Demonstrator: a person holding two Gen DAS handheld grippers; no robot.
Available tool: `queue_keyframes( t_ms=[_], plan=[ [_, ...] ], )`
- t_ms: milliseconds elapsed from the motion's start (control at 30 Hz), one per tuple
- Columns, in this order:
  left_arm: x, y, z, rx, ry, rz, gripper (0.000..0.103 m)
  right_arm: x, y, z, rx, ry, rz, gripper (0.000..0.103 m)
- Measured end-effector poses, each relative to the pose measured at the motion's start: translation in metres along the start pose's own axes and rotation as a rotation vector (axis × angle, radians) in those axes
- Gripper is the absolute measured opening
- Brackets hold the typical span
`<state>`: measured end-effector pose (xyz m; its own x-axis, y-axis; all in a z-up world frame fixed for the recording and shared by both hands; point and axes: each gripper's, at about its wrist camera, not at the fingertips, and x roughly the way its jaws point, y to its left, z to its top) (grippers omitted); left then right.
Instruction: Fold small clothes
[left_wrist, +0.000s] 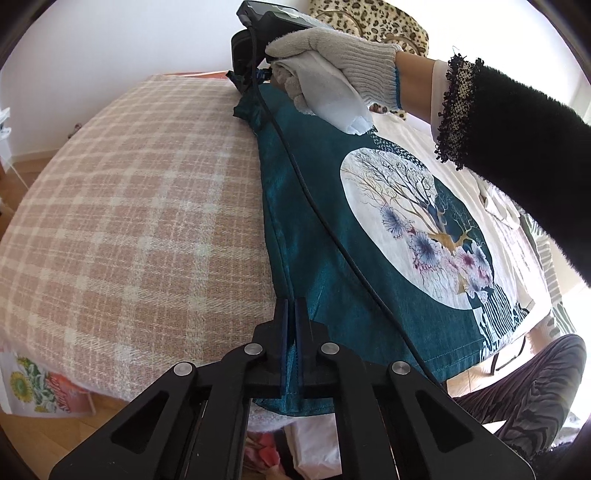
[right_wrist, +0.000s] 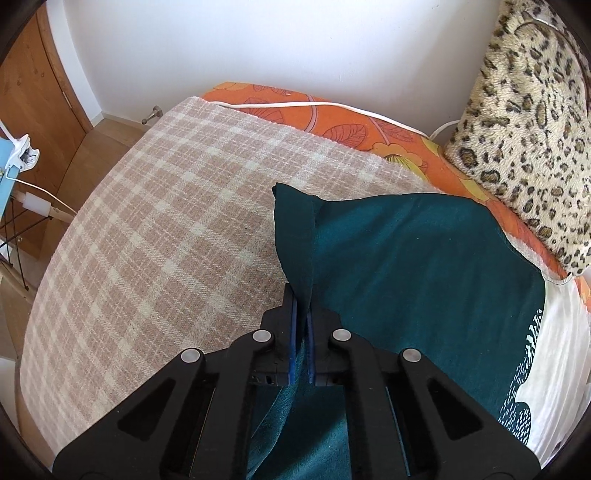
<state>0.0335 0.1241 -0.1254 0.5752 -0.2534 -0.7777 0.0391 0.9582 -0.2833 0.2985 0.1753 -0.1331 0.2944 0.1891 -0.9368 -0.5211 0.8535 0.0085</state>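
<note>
A teal cloth (left_wrist: 321, 236) with a round white tree-and-flower print lies on a plaid blanket (left_wrist: 140, 206). My left gripper (left_wrist: 291, 306) is shut on the cloth's near left edge. My right gripper (left_wrist: 245, 79), held by a gloved hand, pinches the far corner of the same edge. In the right wrist view my right gripper (right_wrist: 301, 299) is shut on a raised fold of the teal cloth (right_wrist: 406, 266), which spreads to the right.
A leopard-print cushion (right_wrist: 524, 140) stands at the back right on an orange floral sheet (right_wrist: 332, 118). A black cable (left_wrist: 314, 206) trails across the cloth. A wooden door (right_wrist: 33, 88) and a stand are to the left. A sunflower-print bag (left_wrist: 33, 387) sits on the floor.
</note>
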Motion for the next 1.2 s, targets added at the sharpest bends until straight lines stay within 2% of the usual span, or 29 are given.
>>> queue_keyframes(
  t_ms=[367,567,600,867,1200],
  plan=[
    [-0.008,-0.037,0.007,0.073,-0.029,-0.051,0.001,-0.048,-0.054,-0.009,0.052,-0.078,-0.030,0.004],
    [-0.007,-0.071,0.014,0.146,-0.037,-0.091,0.001,-0.064,-0.105,-0.028,0.121,-0.099,-0.057,0.004],
    [-0.005,-0.078,0.014,0.159,-0.035,-0.100,0.001,-0.065,-0.115,-0.032,0.135,-0.132,-0.090,0.004],
    [0.014,-0.127,0.013,0.265,0.007,-0.145,0.001,-0.058,-0.181,-0.071,0.234,-0.121,-0.110,0.004],
    [0.036,-0.156,0.009,0.332,0.055,-0.164,0.001,-0.044,-0.209,-0.079,0.244,-0.110,-0.102,0.004]
  ],
)
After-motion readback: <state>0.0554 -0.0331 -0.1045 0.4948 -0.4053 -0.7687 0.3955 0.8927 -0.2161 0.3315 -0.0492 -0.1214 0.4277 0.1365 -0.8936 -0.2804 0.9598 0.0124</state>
